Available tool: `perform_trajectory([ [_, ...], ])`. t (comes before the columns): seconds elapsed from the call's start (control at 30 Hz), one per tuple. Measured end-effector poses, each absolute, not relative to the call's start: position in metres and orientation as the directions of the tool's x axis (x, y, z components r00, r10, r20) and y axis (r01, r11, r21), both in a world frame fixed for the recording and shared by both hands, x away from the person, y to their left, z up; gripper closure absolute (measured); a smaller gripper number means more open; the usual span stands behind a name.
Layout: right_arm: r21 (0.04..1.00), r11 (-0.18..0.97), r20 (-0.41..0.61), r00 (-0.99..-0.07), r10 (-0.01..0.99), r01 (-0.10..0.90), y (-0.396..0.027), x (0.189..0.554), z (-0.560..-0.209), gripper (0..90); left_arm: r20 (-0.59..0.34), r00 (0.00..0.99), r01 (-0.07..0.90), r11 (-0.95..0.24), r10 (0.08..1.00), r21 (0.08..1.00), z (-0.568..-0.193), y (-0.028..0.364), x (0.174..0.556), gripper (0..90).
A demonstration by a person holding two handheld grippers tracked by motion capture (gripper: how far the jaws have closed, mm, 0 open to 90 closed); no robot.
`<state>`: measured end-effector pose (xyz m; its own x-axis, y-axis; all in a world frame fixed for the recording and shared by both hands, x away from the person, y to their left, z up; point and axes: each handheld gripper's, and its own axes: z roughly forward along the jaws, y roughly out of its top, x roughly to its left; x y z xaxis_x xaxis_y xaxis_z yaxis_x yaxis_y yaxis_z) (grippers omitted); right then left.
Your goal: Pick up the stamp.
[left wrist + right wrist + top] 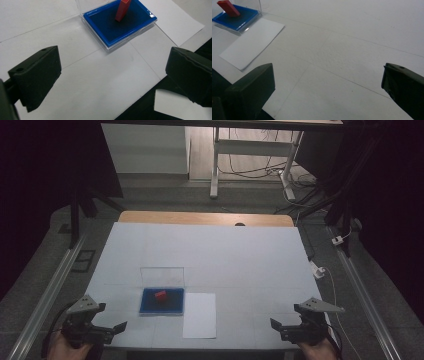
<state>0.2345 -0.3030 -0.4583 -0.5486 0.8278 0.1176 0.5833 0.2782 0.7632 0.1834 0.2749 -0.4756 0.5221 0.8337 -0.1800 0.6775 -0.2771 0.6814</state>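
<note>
A clear case with a blue pad [162, 301] [120, 23] [235, 18] lies left of the table's middle, its clear lid [162, 275] standing upright behind it. A small red block [161, 295] [122, 10] [228, 8] stands tilted on the blue pad. A white sheet of paper [199, 315] [175, 21] [252, 42] lies right beside the case. My left gripper [107, 327] [112, 82] rests at the near left corner, open and empty. At the near right corner my right gripper [287, 327] [327, 90] also stands open with nothing between its jaws.
The table [225, 255] is covered in white, with a wooden strip along its far edge [205, 218]. Metal rails [55, 290] run along both sides. A desk frame with cables [250, 165] stands on the floor beyond.
</note>
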Motion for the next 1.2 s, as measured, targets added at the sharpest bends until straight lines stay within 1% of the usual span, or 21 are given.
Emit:
perform_trajectory([
  [0.2,0.76,0.286,0.127,-0.564,0.816,0.584,-0.3026,0.2361,-0.4586,0.0,-0.189,0.533,0.671,-0.276,0.824,0.689,-0.4753,0.2769,0.1816,0.1],
  [0.4,0.75,0.294,0.147,-0.582,0.8,0.593,-0.3033,0.2377,-0.4593,0.0,-0.172,0.54,0.671,-0.298,0.824,0.678,-0.4757,0.2736,0.1823,0.4],
  [1.0,0.74,0.326,0.149,-0.617,0.773,0.588,-0.3005,0.2383,-0.4597,0.0,-0.209,0.556,0.688,-0.305,0.805,0.658,-0.4766,0.2742,0.1865,0.0],
  [1.2,0.741,0.324,0.154,-0.618,0.771,0.588,-0.3007,0.2386,-0.4599,0.0,-0.174,0.556,0.666,-0.31,0.813,0.679,-0.4738,0.2732,0.1866,0.0],
])
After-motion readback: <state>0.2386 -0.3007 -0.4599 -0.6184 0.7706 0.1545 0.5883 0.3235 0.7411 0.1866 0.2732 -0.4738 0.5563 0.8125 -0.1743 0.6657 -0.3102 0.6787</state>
